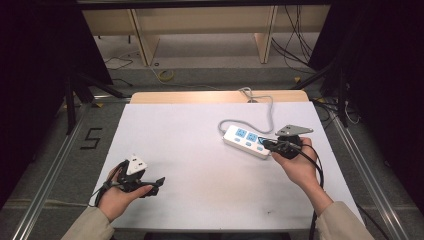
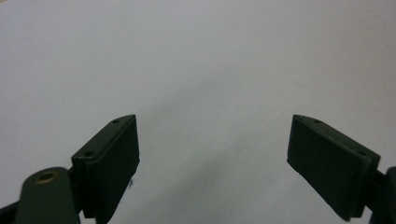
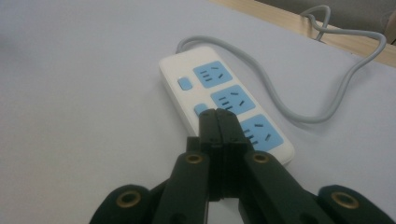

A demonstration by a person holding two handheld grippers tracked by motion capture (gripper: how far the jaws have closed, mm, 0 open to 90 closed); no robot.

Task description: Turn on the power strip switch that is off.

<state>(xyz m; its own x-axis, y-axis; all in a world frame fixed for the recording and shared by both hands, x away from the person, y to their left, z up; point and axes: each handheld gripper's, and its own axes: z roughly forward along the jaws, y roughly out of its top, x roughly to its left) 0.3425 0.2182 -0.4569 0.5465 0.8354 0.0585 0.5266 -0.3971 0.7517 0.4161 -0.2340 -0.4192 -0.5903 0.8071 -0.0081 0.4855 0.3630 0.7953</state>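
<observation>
One power strip [image 1: 246, 142], three blue sockets, one grey cord [image 1: 260, 107], two claws

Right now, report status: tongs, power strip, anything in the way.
Left tongs open over bare table. Right tongs shut, tips at the power strip, middle switch. Strip flat, nothing plugged in. Its cord trails back, clear.

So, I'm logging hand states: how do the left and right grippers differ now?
The left gripper has its jaws spread wide over bare white table; the right gripper has its jaws pressed shut. The left is far from the white power strip with blue sockets; the right's tips sit over it. Both are black and hand-held.
</observation>
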